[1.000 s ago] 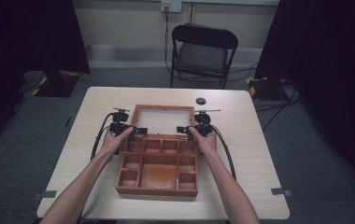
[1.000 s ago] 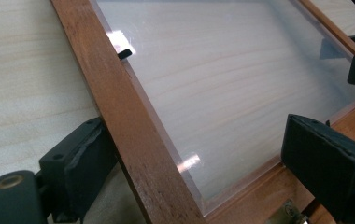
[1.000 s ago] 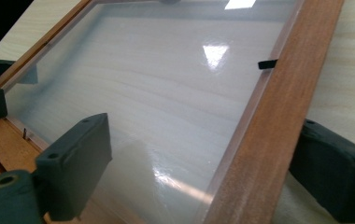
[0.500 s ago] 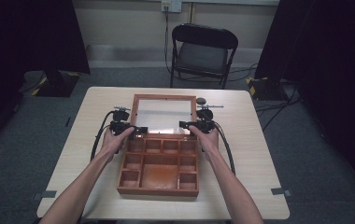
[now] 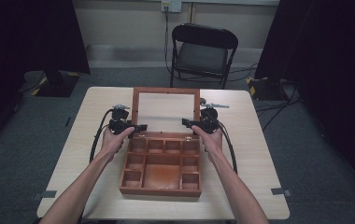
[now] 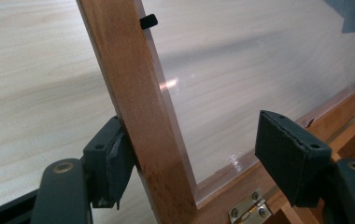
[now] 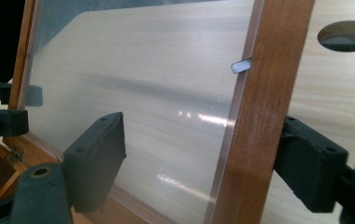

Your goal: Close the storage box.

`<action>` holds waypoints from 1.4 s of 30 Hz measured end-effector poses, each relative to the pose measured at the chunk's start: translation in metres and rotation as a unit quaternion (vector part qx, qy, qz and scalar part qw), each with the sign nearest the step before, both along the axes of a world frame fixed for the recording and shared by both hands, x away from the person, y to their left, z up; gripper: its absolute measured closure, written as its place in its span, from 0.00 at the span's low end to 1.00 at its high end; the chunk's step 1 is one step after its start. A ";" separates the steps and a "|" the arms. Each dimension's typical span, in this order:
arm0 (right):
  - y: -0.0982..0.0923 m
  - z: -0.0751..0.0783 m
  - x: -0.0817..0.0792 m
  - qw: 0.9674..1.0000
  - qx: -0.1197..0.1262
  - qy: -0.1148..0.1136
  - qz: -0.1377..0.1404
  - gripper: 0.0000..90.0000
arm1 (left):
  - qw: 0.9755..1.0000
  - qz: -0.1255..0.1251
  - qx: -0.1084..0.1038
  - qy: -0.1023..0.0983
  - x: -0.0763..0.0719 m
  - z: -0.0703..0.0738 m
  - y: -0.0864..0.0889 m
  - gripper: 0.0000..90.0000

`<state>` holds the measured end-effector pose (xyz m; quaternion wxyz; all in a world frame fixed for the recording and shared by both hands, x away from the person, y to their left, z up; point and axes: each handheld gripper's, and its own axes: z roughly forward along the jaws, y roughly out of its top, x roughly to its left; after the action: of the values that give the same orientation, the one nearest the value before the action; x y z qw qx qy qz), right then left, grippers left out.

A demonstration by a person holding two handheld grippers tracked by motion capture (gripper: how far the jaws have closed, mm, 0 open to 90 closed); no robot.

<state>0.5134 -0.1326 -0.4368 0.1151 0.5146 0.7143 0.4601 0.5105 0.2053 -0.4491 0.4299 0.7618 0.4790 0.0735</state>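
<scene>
A wooden box [image 5: 160, 190] with several compartments sits mid-table. Its hinged lid [image 5: 166, 91], a wood frame around a clear pane [image 6: 259, 56], stands tilted up behind it. My left gripper [image 5: 140, 127] straddles the lid's left rail [image 6: 133, 93]. Its jaws have just been closing: one pad [image 6: 112, 161] touches the rail's outer face, the other hangs off the pane. My right gripper [image 5: 187, 123] straddles the right rail [image 7: 269, 93]. Its jaws have also narrowed a little, with a gap still between the inner pad [image 7: 98, 156] and the pane.
A brass hinge [image 6: 248, 212] joins lid and box. A dark round spot [image 5: 202, 101] lies on the table [image 5: 259, 154] behind the lid's right corner. A black folding chair [image 5: 203, 51] stands past the far edge. Cables loop beside each hand.
The lid has swung up from lying flat on the table behind the box to a steep tilt. Both grippers rose with it at its side rails.
</scene>
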 end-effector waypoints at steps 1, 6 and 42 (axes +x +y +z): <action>0.000 0.001 -0.001 1.000 0.000 0.000 -0.001 0.23 | 1.000 0.000 0.006 -0.005 -0.001 0.001 -0.001 0.33; -0.005 0.002 -0.004 1.000 0.007 -0.008 0.000 0.27 | 1.000 -0.001 0.003 -0.010 -0.002 0.004 -0.001 0.37; -0.013 0.024 -0.020 0.999 0.003 -0.027 0.021 0.48 | 0.999 0.000 -0.034 -0.041 -0.020 0.023 0.018 0.54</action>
<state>0.4930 -0.1454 -0.4126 0.1230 0.4874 0.7204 0.4779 0.4901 0.2228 -0.4259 0.4750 0.7431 0.4630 0.0880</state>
